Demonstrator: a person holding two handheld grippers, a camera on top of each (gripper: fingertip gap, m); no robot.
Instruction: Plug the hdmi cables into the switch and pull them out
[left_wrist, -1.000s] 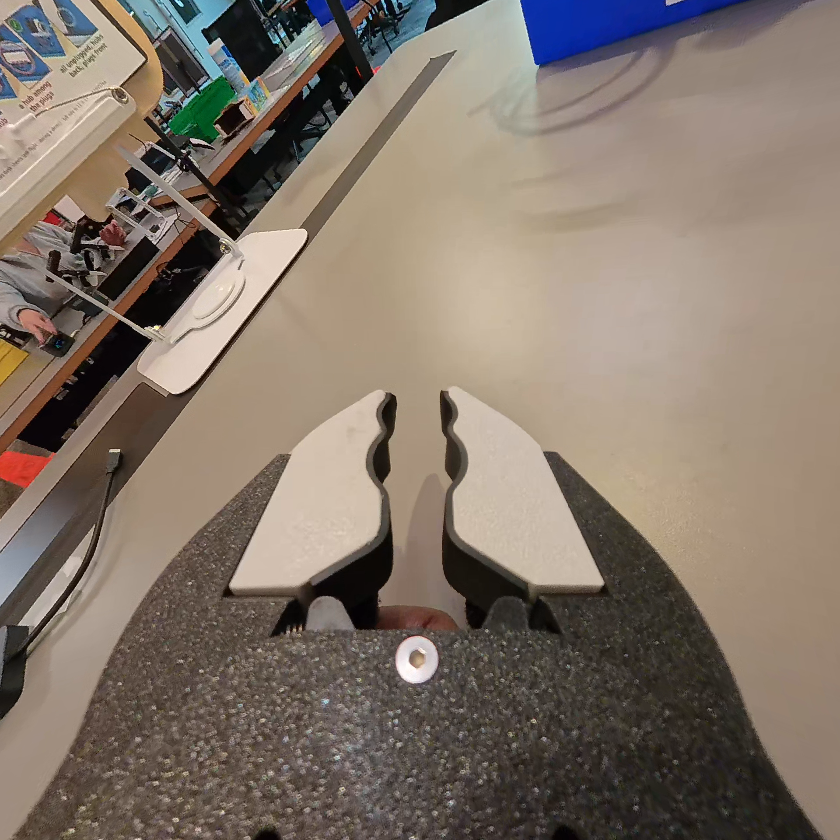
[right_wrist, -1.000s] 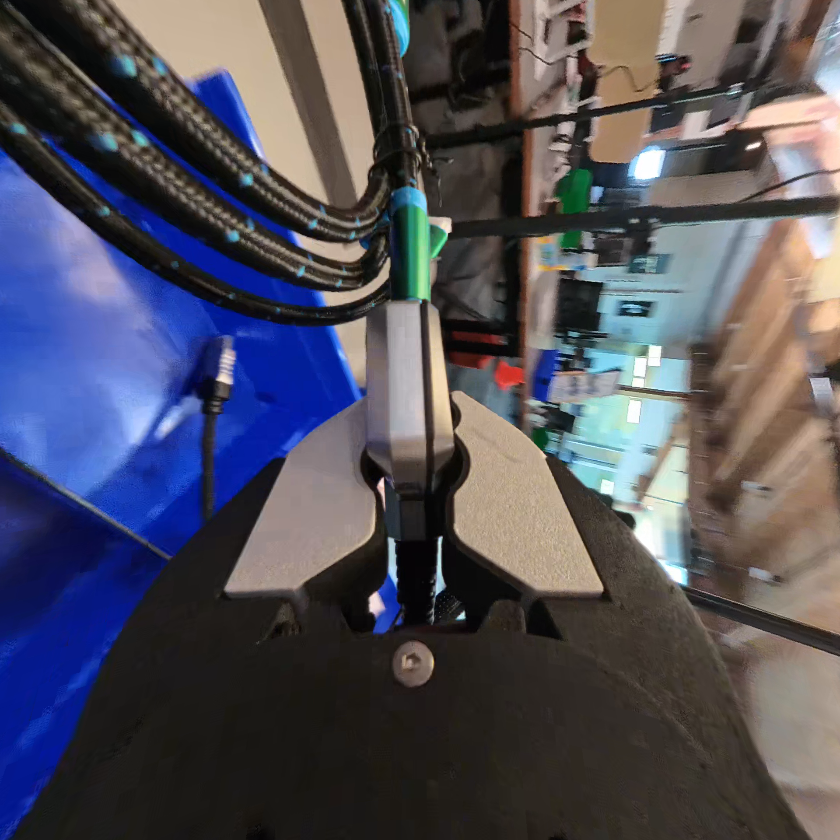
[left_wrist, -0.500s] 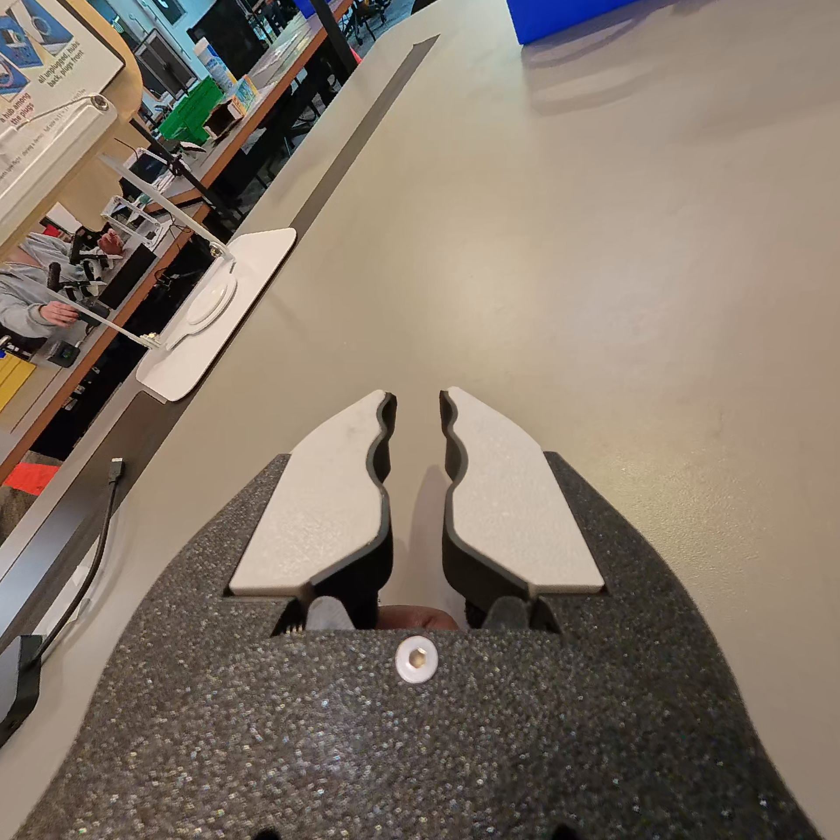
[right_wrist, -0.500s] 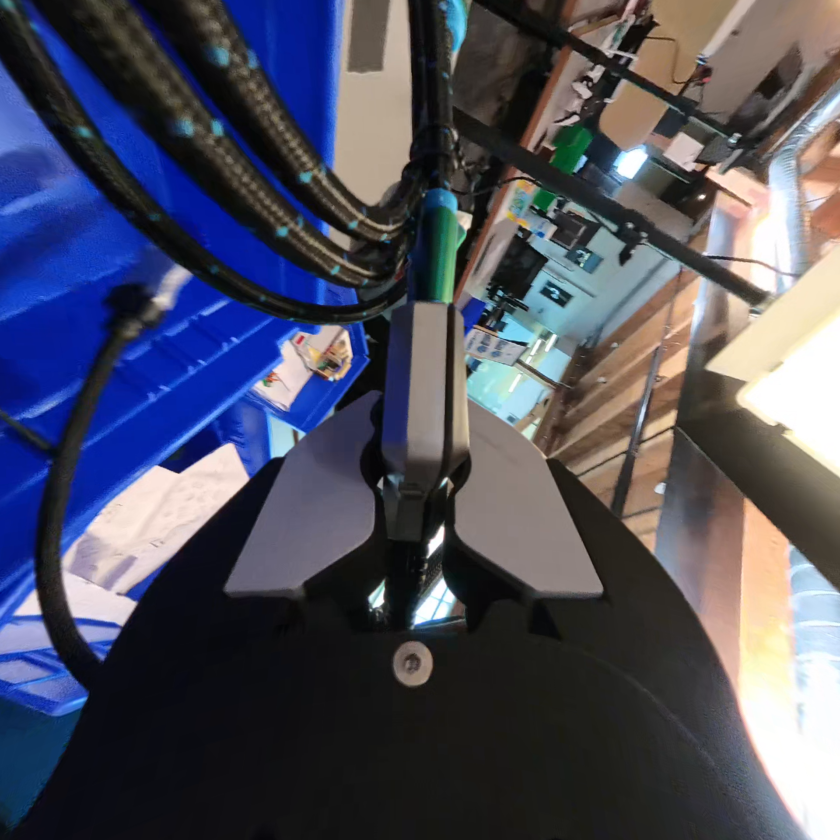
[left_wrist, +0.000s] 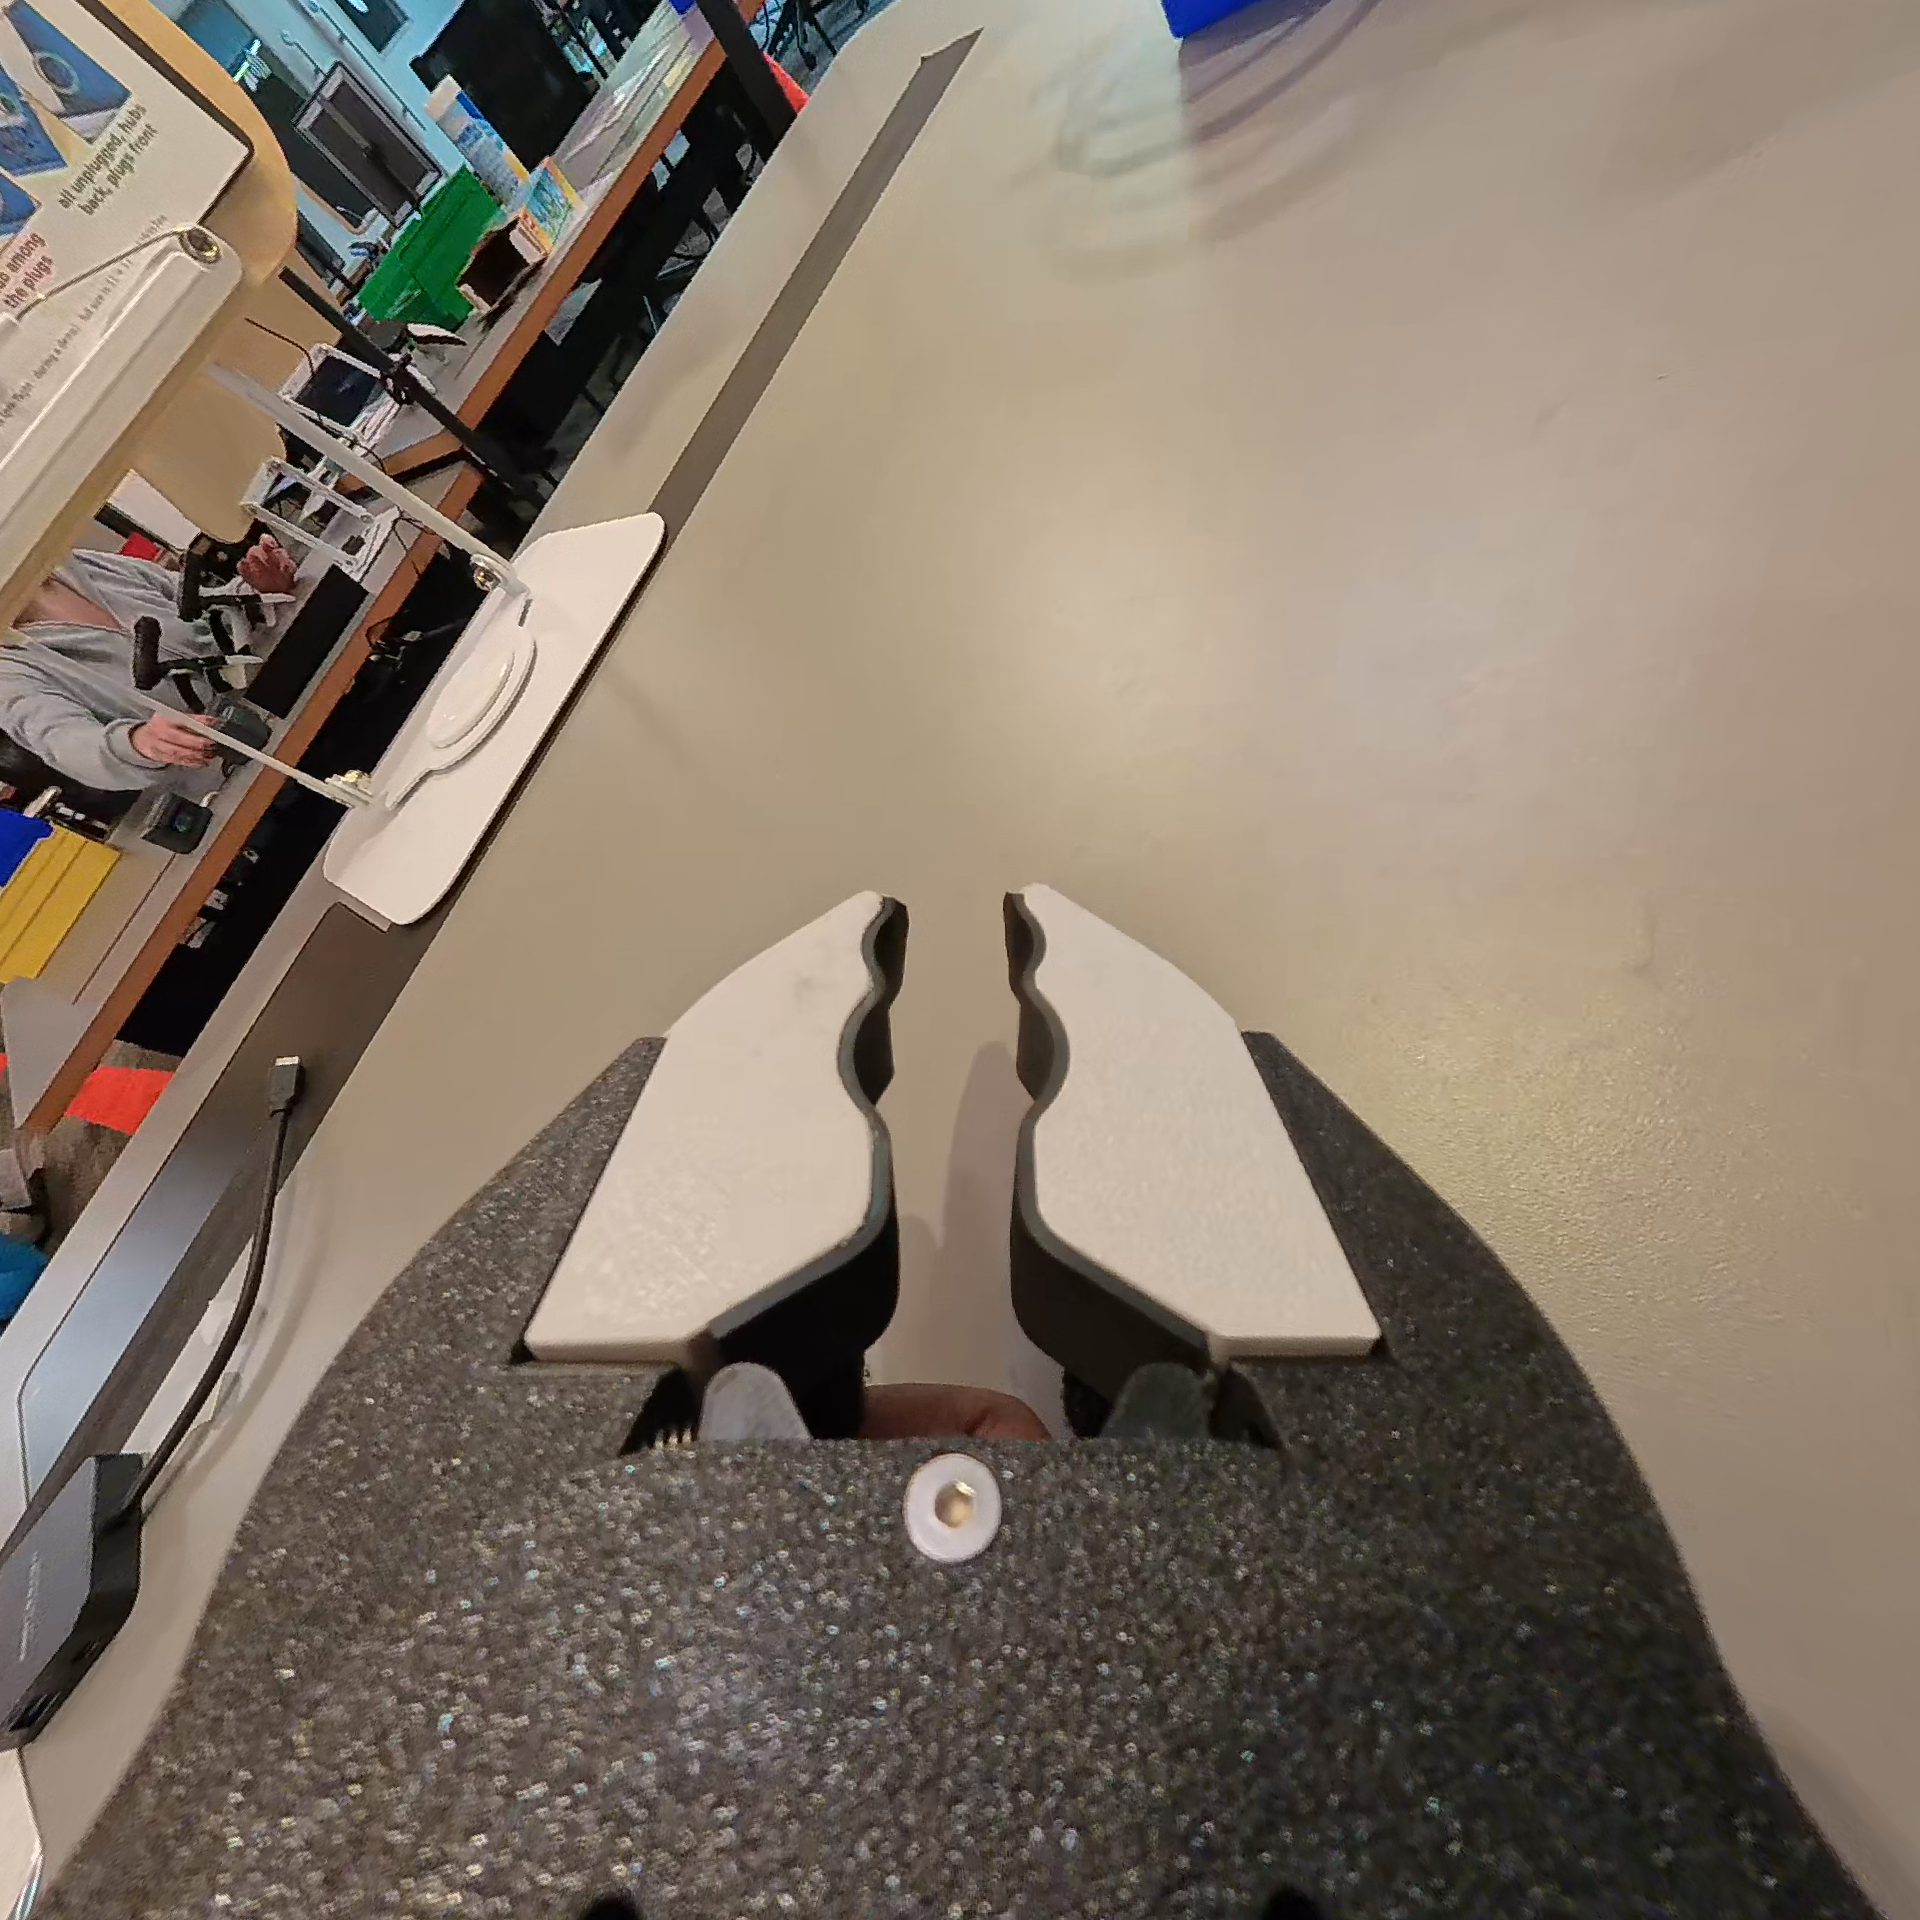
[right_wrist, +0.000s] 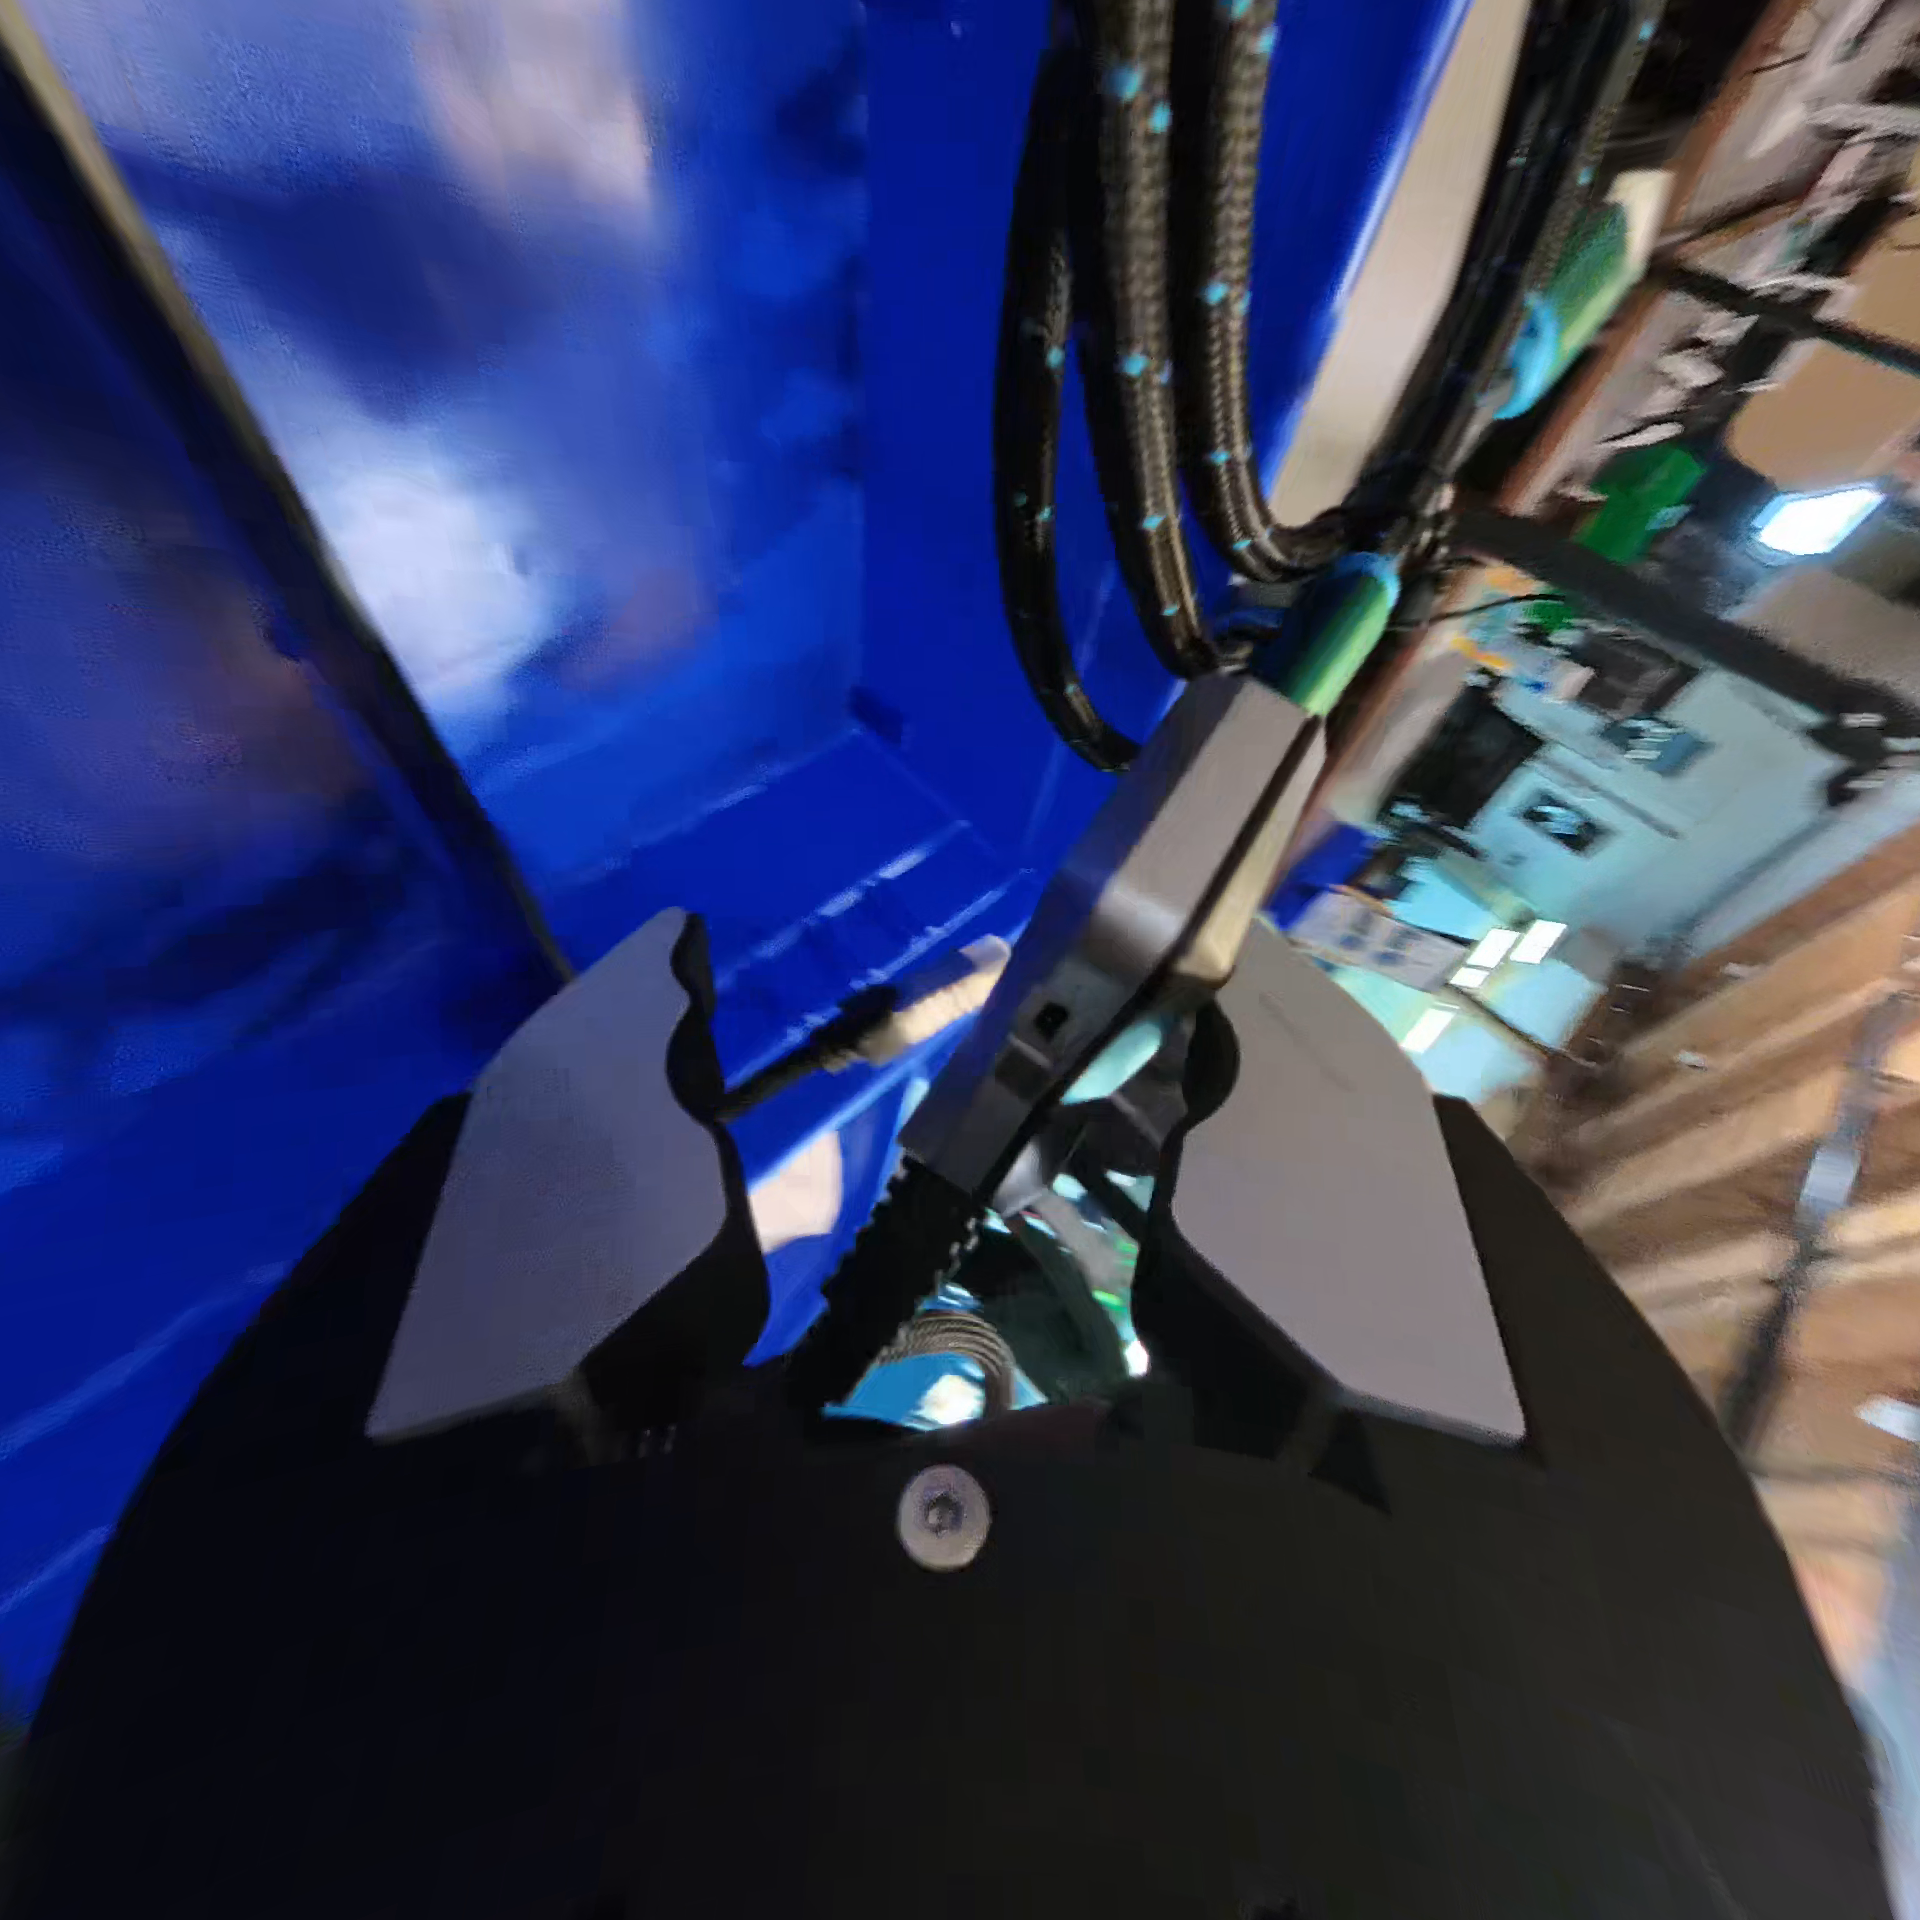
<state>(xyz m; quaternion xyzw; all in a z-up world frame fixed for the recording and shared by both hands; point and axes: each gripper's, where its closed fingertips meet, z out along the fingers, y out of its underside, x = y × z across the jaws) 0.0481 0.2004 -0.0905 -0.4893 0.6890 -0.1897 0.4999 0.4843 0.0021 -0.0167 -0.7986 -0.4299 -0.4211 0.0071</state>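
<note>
One view only, R: hub (right_wrist: 1174, 862) prob loose

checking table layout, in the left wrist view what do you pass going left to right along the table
black hub box → black cable plug → white stand base → left gripper, jaws slightly apart with nothing between → bare beige table

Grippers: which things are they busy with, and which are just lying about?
Busy with: grey hub with braided cables, inside the open right gripper; blue bin behind.
Lying about: white stand base, black box with cable, near the empty left gripper.
</note>
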